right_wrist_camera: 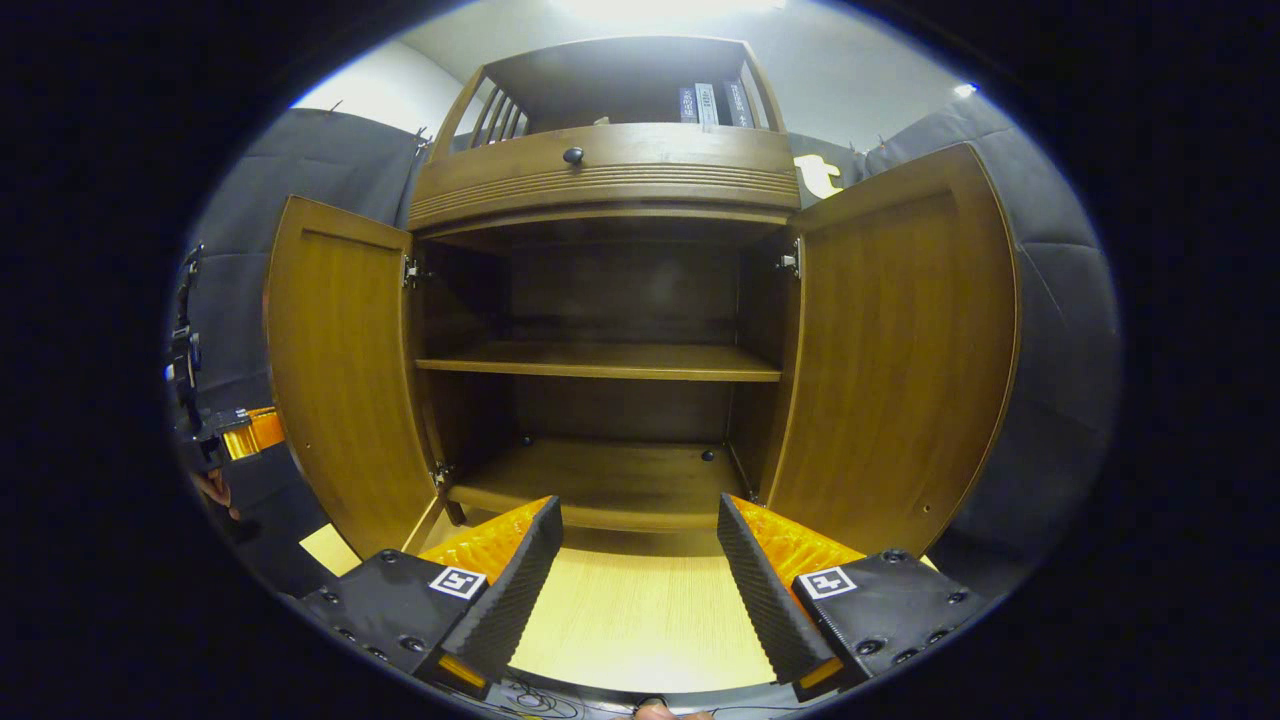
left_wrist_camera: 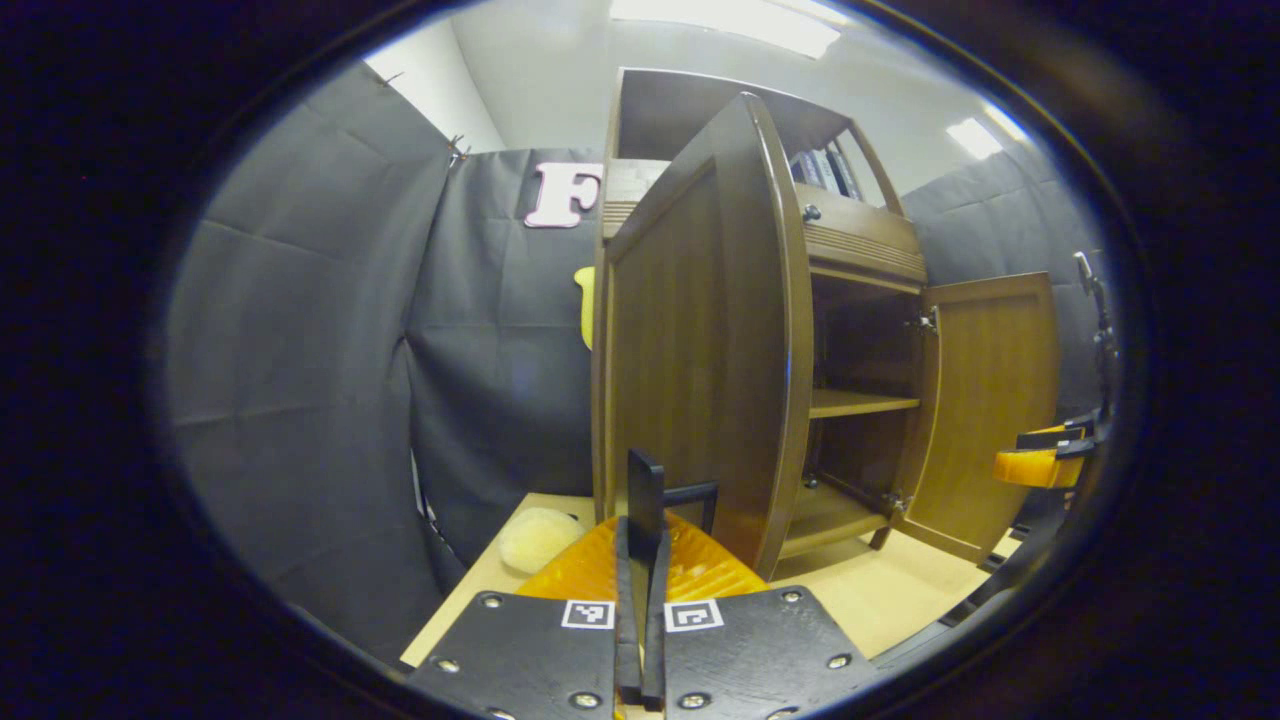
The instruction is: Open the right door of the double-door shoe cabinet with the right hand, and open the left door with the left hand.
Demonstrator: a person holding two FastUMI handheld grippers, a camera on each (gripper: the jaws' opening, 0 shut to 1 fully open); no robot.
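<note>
Brown wood makes up the shoe cabinet (left_wrist_camera: 860,250), which is standing on a pale worktop (left_wrist_camera: 900,590) in the left gripper view. Its left door (left_wrist_camera: 700,340) is swinging wide open and is filling the middle of this view, edge-on toward the camera. The right door (left_wrist_camera: 990,400) is also standing open, farther off on the right side. Between the doors, a middle shelf (left_wrist_camera: 860,402) is showing inside the dark interior. The left tongs (left_wrist_camera: 640,600) are sitting at the bottom with their fingers pressed together, closed on nothing, just in front of the left door's edge. A pale yellow fluffy object (left_wrist_camera: 540,538) is lying on the worktop beside the cabinet. The other tongs (left_wrist_camera: 1050,455) are showing at the far right edge.

Looking through the right gripper view, the cabinet (right_wrist_camera: 600,170) is facing the camera squarely, with both doors spread open: the left door (right_wrist_camera: 340,380) on the left side, the right door (right_wrist_camera: 900,350) on the right. The middle shelf (right_wrist_camera: 600,360) and bottom shelf (right_wrist_camera: 600,480) are lying bare. A small dark knob (right_wrist_camera: 573,155) is sitting on the drawer front above, and books (right_wrist_camera: 710,103) are standing on the top shelf. The right tongs (right_wrist_camera: 640,550) are hanging open over the worktop (right_wrist_camera: 620,620), holding nothing, apart from the cabinet.
</note>
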